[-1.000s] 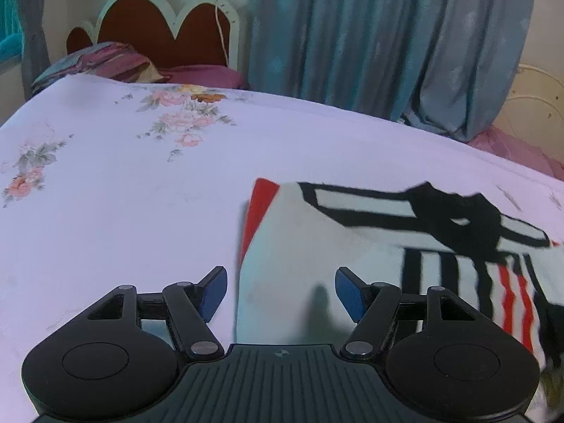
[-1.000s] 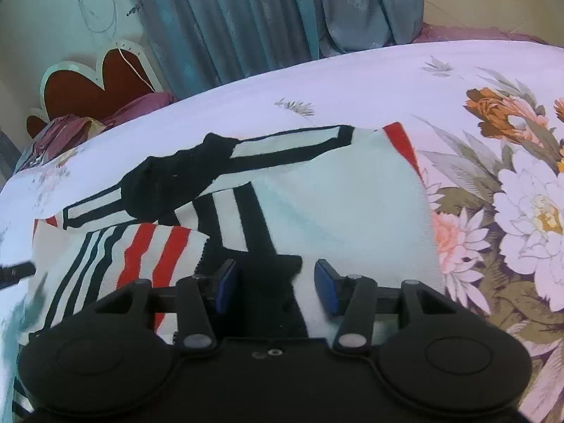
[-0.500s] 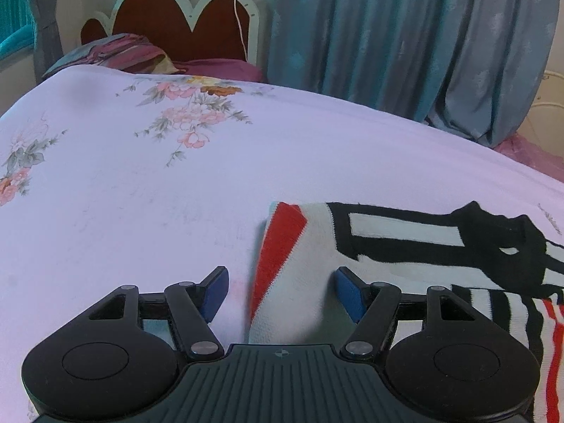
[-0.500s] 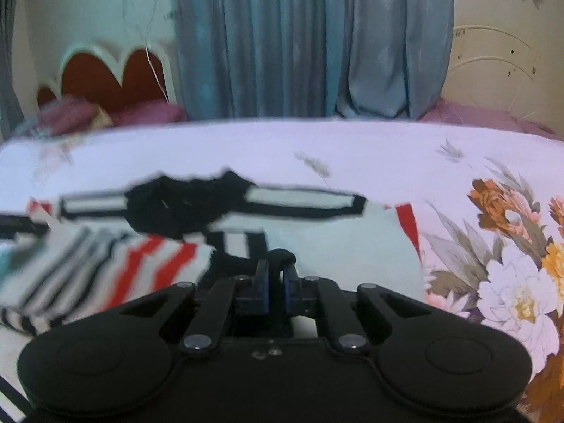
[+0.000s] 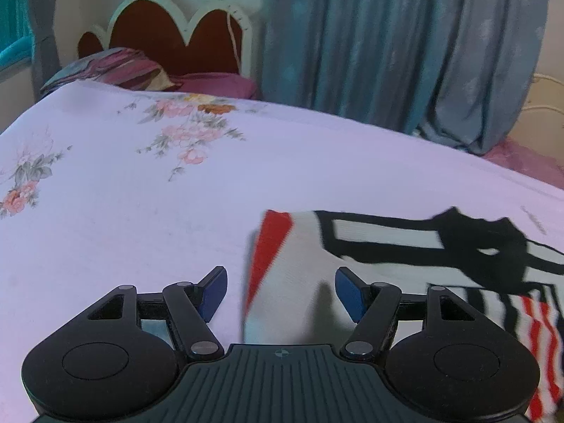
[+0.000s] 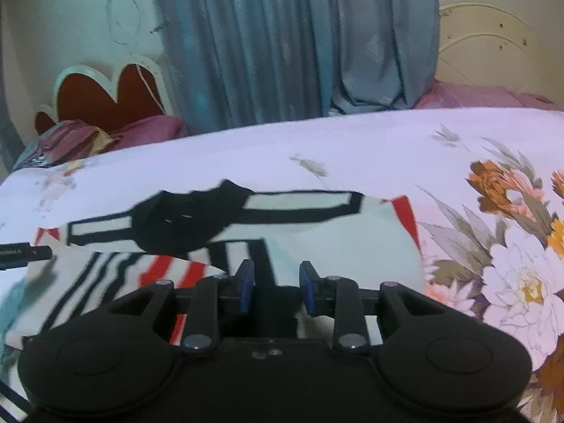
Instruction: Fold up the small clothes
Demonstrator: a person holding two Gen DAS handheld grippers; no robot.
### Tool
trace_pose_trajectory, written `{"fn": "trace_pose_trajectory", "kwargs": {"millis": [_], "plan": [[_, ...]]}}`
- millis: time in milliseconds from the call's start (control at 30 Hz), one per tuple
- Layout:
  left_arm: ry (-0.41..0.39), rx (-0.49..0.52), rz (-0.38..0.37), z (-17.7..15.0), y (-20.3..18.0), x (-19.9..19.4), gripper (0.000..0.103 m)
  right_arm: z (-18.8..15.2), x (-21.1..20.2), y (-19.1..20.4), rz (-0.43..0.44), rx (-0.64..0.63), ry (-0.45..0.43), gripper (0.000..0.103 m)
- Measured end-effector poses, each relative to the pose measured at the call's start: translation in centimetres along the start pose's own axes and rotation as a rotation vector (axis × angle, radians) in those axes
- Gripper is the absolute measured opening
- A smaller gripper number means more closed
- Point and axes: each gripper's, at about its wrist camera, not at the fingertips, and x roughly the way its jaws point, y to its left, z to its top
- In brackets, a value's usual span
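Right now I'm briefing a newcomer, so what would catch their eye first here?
The white garment with bold black bands and red stripes, lying part-folded on the pale floral bedsheet just ahead of both tongs. On the sheet's right side, big orange and white flowers stand out. Behind the bed hang blue-grey curtains, beside a scalloped red headboard.

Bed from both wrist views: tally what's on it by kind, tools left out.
Striped knit garment: 1
Pillows: 2
Floral bedsheet: 1
Total: 4
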Motion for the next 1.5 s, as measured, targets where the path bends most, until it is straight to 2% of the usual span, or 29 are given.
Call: {"fn": "trace_pose_trajectory", "kwargs": {"millis": [133,300,433,600,667,700,767,1033,1267,1400,1500], "plan": [[0.002,0.013,-0.051,-1.1,-0.8,-2.2,0.067,0.1,-0.3,1.3,0.054,-0.024,0.01,0.031],[0.044,0.053,-0.108,-4.1,-2.6,-4.1,0.067,-1.4,0.3,3.1,0.086,-0.074,0.067,0.03],[0.077,0.079,-0.088,-5.8,-3.1,-3.9,0.067,-2.9,1.2,3.0,0.019,-0.117,0.119,0.03],[0.076,0.103,-0.073,-5.9,-3.3,-4.2,0.067,-3.4,0.8,1.5,-0.032,-0.123,0.119,0.03],[0.078,0.102,-0.065,-5.9,-3.3,-4.5,0.067,-3.4,0.6,1.0,-0.066,-0.119,0.122,0.04],[0.08,0.101,-0.061,-5.9,-3.2,-4.7,0.067,-3.5,0.5,0.6,-0.069,-0.103,0.129,0.039],[0.076,0.091,-0.062,-5.9,-3.2,-5.4,0.067,-3.4,-0.2,0.1,-0.047,-0.06,0.133,0.038],[0.064,0.113,-0.123,-7.1,-4.6,-9.0,0.067,-4.6,-3.8,3.4,0.073,-0.105,0.115,0.038],[0.11,0.171,-0.172,-10.7,-6.6,-11.0,0.067,-7.5,-5.4,6.5,0.162,-0.159,0.161,0.037],[0.154,0.211,-0.148,-13.1,-6.7,-11.0,0.067,-9.5,-5.6,7.1,0.162,-0.227,0.205,0.037],[0.126,0.248,-0.119,-14.5,-5.7,-11.9,0.067,-10.5,-6.3,6.0,0.108,-0.277,0.199,0.037]]}}
